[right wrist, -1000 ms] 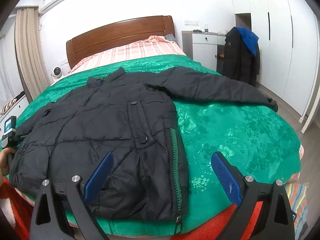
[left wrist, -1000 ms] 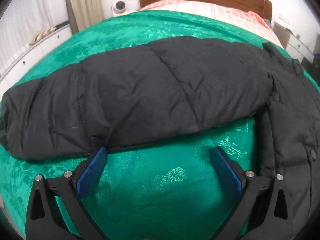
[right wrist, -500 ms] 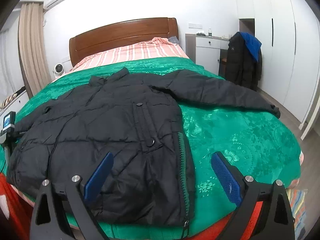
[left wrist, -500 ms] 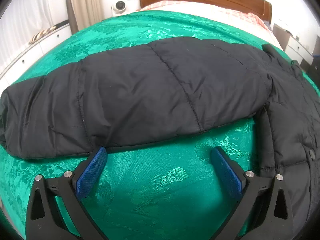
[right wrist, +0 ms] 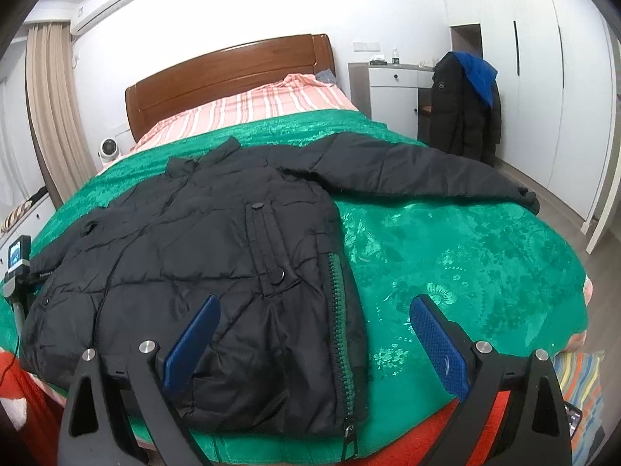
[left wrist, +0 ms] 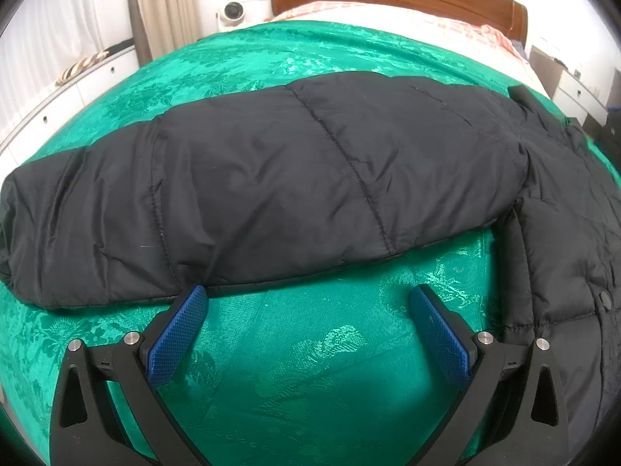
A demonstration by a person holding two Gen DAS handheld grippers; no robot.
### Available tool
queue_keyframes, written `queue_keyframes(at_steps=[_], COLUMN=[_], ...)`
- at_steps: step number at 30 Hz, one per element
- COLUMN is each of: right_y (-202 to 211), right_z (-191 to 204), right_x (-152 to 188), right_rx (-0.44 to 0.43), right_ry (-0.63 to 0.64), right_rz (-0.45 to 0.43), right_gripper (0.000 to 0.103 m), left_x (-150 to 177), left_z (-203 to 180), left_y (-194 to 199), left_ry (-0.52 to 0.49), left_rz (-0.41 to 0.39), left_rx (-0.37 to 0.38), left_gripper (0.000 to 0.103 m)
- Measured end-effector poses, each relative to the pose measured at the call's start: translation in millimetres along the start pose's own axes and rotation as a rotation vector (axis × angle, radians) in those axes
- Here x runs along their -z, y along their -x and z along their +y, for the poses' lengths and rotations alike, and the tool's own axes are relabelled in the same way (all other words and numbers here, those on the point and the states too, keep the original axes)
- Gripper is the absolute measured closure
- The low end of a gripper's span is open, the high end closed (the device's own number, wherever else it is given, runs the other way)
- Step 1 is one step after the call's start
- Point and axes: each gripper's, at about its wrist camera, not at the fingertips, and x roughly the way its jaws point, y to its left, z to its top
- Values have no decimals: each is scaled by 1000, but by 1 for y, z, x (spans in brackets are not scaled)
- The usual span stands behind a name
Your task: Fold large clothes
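1. On my right wrist feed a black puffer jacket (right wrist: 217,256) lies front-up on the green bedspread (right wrist: 465,264), collar toward the wooden headboard (right wrist: 229,73), hem at the near edge of the bed.
2. Its one sleeve (right wrist: 419,173) stretches out flat across the bedspread toward the white wardrobe (right wrist: 543,77); the cuff reaches the bed's far side edge.
3. My right gripper (right wrist: 312,338) hovers over the hem area with its blue pads (right wrist: 438,343) spread wide, nothing between them. One pad sits above the jacket front, the other above bare bedspread.
4. On my left wrist feed the other sleeve (left wrist: 271,198) runs across the frame, lying flat on the green cover.
5. My left gripper (left wrist: 306,330) is also spread apart and empty. The tip of its one pad (left wrist: 178,330) sits at the sleeve's lower edge; I cannot tell whether it touches the fabric, since the fisheye flattens the depth there.
6. A second dark coat (right wrist: 462,112) with a blue garment on top hangs near the white drawer unit (right wrist: 392,89).
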Motion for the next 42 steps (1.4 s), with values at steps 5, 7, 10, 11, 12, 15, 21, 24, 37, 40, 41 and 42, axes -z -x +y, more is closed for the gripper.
queue_keyframes(at_steps=[5,7,10,11,12,15,21,24,37,40,41,42], right_y=[-2,-2,0,0,1,1,-3,-4,-5,-7,-8,-8], right_z=[0,1,2,2,2,1,-2,-2,1,-2,-2,-2], right_x=[-1,-1,0,0,0,1,1,1,3,3,3,3], right_rx=[-3,-6,-9,-10,-11,-15,-8,-6,-7,-4,-3,-2], right_ry=[-1,3,8,9,8,5,-11,-11,2,-12,-13,-13], right_rz=[9,4,0,0,0,1,16,22,30,37,40,43], right_gripper=[6,6,6,6,6,6,6,6,6,6,6,6], left_x=[0,0,0,0,0,0,0,0,0,0,0,0], left_z=[0,0,0,0,0,0,0,0,0,0,0,0], left_y=[0,0,0,0,0,0,0,0,0,0,0,0], left_ry=[0,0,0,0,0,0,0,0,0,0,0,0], left_rz=[0,0,0,0,0,0,0,0,0,0,0,0], left_rx=[0,0,0,0,0,0,0,0,0,0,0,0], left_gripper=[0,0,0,0,0,0,0,0,0,0,0,0])
